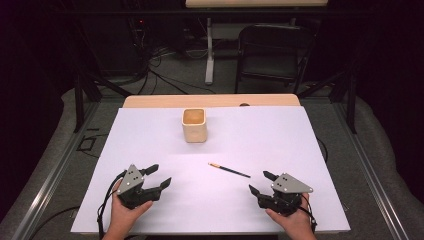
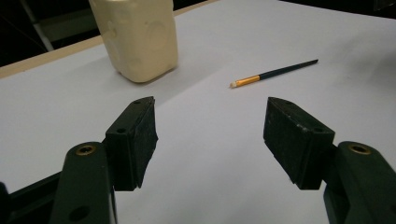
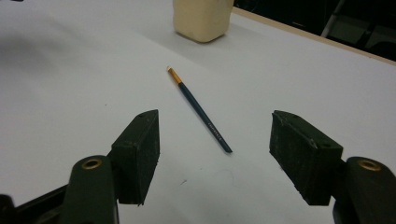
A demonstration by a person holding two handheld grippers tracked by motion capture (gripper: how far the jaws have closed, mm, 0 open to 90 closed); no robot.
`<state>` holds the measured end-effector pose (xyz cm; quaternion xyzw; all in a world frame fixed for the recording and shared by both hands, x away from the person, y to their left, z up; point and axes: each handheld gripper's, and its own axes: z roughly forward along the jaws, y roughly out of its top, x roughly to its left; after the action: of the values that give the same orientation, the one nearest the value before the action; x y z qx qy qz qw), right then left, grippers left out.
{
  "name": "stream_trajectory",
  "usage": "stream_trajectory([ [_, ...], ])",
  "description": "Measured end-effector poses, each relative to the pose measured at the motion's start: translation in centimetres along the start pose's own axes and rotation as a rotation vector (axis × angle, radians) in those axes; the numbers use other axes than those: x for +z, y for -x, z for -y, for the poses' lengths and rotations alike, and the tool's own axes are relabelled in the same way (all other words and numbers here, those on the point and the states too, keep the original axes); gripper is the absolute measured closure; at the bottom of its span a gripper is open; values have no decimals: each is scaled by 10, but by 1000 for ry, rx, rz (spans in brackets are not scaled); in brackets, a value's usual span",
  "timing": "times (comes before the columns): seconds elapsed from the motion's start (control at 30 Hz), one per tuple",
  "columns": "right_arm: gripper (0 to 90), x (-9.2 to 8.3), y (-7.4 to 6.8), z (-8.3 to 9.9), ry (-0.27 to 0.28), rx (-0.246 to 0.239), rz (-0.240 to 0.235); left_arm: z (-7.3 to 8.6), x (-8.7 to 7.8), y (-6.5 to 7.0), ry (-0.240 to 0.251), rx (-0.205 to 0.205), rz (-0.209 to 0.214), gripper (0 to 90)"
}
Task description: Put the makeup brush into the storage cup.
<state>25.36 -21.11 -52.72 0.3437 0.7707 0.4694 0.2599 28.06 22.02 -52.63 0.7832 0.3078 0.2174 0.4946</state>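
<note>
I have both grippers low over the white table (image 1: 150,135), jaws spread and holding nothing: the left gripper (image 1: 159,176) near my left edge, the right gripper (image 1: 260,182) opposite. The paintbrush (image 1: 229,170) lies flat between them, just ahead of the right gripper, its tip toward the cream cup (image 1: 194,125) standing farther back.

The left tool (image 1: 158,175) sits at the near left, held from below by the left hand (image 1: 124,214). The right tool (image 1: 261,182) sits at the near right in the right hand (image 1: 295,221). Both tools have their jaws wide apart with nothing between them.
</note>
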Motion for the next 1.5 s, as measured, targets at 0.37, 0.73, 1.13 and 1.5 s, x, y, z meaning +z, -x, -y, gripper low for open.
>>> stream_trajectory([
  [0.37,292,10,4,-6,-61,0,4,0,1,-2,-19,2,-32,349],
  [0.73,415,19,6,-16,-108,-77,8,-1,2,-8,-22,-8,-57,345],
  [1.13,431,29,3,-29,-215,-128,-55,-2,4,-9,-36,-9,-63,345],
  [1.5,454,31,6,-42,-249,-162,-79,0,3,-5,-60,11,-75,332],
])
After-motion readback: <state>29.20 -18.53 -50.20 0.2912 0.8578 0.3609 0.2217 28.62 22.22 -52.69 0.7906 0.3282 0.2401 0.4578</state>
